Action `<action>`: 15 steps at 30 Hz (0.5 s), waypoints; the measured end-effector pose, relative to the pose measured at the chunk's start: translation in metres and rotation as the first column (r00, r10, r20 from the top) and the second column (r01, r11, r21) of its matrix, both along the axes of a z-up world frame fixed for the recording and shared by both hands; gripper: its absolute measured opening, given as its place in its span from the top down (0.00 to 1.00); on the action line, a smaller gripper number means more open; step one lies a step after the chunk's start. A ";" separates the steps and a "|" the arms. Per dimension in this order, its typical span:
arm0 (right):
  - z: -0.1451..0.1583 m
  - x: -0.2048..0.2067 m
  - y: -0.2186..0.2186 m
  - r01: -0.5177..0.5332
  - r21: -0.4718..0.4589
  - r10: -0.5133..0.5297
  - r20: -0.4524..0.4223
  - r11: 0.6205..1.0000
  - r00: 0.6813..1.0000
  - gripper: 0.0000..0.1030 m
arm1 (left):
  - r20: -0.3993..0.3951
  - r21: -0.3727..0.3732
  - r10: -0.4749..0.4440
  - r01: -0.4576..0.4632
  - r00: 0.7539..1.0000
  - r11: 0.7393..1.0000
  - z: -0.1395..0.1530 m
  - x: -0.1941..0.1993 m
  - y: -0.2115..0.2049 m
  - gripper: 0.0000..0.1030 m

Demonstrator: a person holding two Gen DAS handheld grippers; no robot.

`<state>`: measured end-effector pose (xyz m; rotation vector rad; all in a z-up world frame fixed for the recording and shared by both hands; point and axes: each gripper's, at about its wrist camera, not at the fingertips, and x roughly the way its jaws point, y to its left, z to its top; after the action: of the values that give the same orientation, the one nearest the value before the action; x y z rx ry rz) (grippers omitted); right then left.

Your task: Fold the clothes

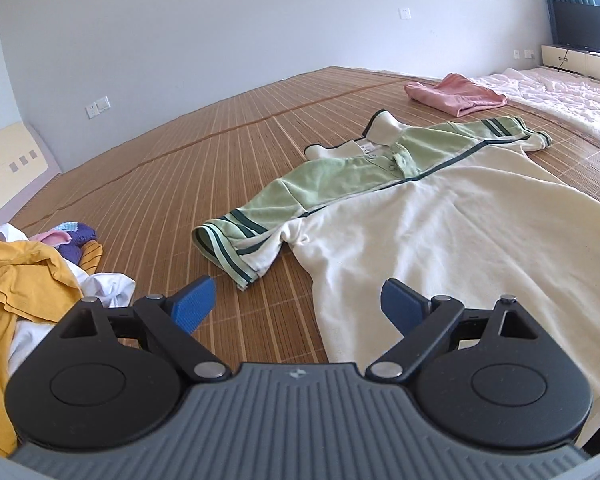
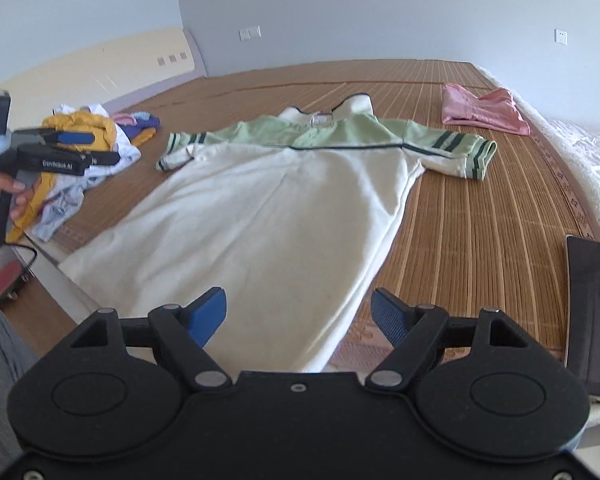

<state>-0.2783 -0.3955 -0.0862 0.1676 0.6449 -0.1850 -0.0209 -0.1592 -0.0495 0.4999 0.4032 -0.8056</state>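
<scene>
Evidently the cream-and-light-green polo shirt with dark green stripes lies spread face up on the brown slatted bamboo mat, collar at twelve o'clock in the right wrist view and hem at six o'clock, nearest the camera, both short sleeves stretched out sideways. The right gripper hovers over the hem with its blue-padded jaws wide apart and nothing between them; the left gripper is likewise spread wide and empty, poised above the mat just beside the shirt's side edge, with the left-hand sleeve ahead at about eleven o'clock. A jumbled pile of yellow, white and purple clothes waits at nine o'clock in the left wrist view, and a folded pink garment rests at two o'clock in the right wrist view, well apart from the shirt. My judgement is that the shirt is laid out and the first fold has not begun. To do it well, each gripper should pinch one layer-pair cleanly: one at the sleeve's shoulder seam, the other at the hem on the same side, so the side panel swings inward as a straight line. Keeping both pinches level would avoid dragging the body across the mat. The dark tablet-like slab at four o'clock lies near the hem's edge, so the right hand should steer clear of it.
</scene>
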 end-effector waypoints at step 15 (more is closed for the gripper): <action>-0.004 -0.027 -0.022 0.069 -0.055 -0.074 -0.089 0.996 0.993 0.93 | 0.004 0.191 -0.070 0.068 0.998 0.979 -0.032 -0.014 -0.013 0.10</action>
<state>-0.3051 -0.4174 -0.0899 0.1330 0.7246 -0.2795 -0.0352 -0.1725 -0.0813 0.6996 0.4579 -0.8354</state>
